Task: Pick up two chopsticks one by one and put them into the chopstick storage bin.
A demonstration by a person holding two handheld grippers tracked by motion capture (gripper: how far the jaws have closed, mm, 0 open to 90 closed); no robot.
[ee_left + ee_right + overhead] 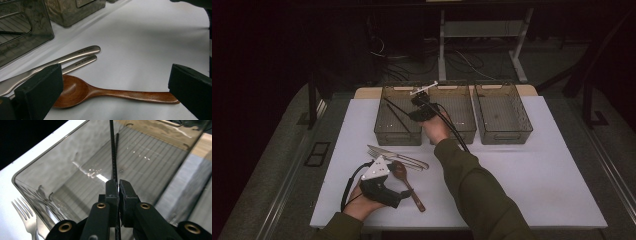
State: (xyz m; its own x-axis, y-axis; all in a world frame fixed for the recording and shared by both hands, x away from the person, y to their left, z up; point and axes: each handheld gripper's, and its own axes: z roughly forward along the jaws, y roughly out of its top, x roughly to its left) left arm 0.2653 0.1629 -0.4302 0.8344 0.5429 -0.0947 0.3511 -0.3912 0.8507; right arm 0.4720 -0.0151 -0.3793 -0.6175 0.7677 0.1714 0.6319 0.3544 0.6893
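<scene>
Clamped tight, the right gripper's [118,191] fingers [111,192] pinch a thin black chopstick [113,157] between their pads. That chopstick slants down into the leftmost clear bin [398,116], its far end low over the ribbed floor. A second black chopstick [398,118] already lies inside this bin, slanted across it. To the right of the leftmost bin stand two more clear bins in a row, the middle one [458,111] and the rightmost one [503,113]. In front of the leftmost bin, on the white table mat [532,170], two metal forks [394,156] lie side by side. Just nearer than them lies a wooden spoon [105,92], with the left gripper [112,92] over it, jaws wide apart, one at the spoon's bowl and one at the handle tip, neither pressing on it.
</scene>
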